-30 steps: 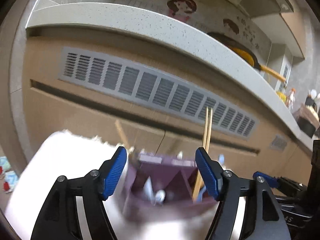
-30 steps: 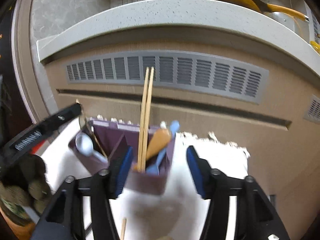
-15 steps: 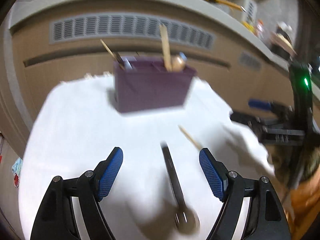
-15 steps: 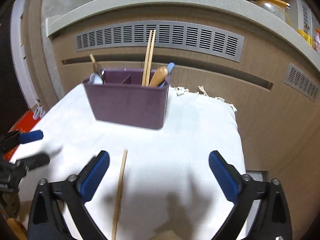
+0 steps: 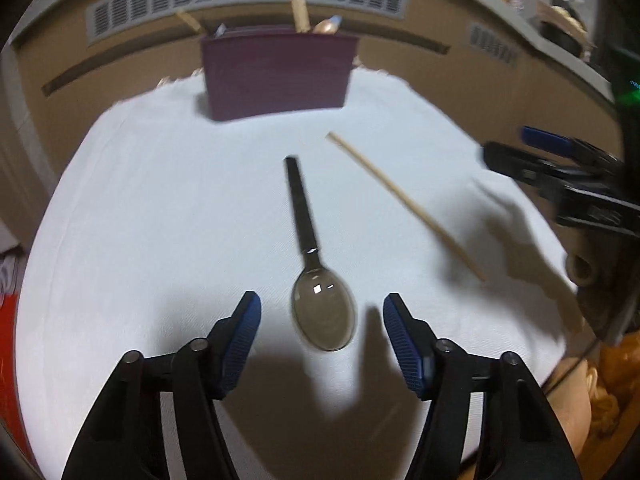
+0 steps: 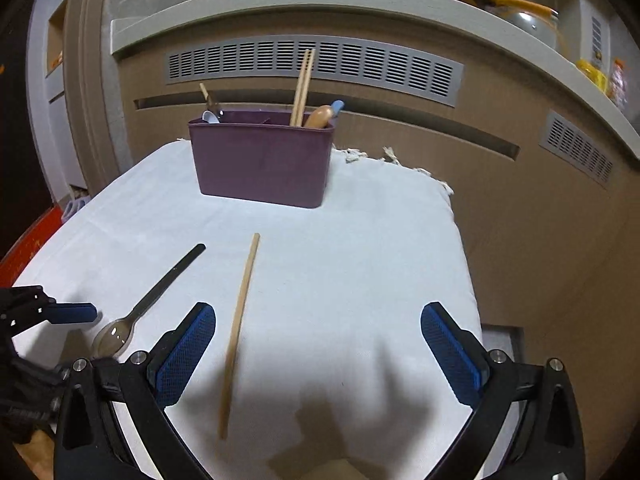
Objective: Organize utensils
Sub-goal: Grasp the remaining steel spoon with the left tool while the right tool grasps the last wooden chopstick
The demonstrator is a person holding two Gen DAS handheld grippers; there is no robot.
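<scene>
Both grippers hang empty over the white-clothed surface [image 6: 360, 240], each lined up on its own loose utensil.

The left gripper [image 5: 322, 334] has its fingers part open, having just been closing, with nothing pressed between them. The spoon [image 5: 310, 256] lies just ahead of them, its bowl sitting in the gap nearest the tips and its dark handle running straight away toward the purple utensil caddy [image 5: 276, 74], so its long axis follows the gripper's line. The right gripper [image 6: 318, 354] is spread wide and empty. The single chopstick [image 6: 240, 332] lies lengthwise close inside its left finger, also pointing roughly at the caddy. By my judgement the left hand is nearer the spoon and the right nearer the chopstick.
</scene>
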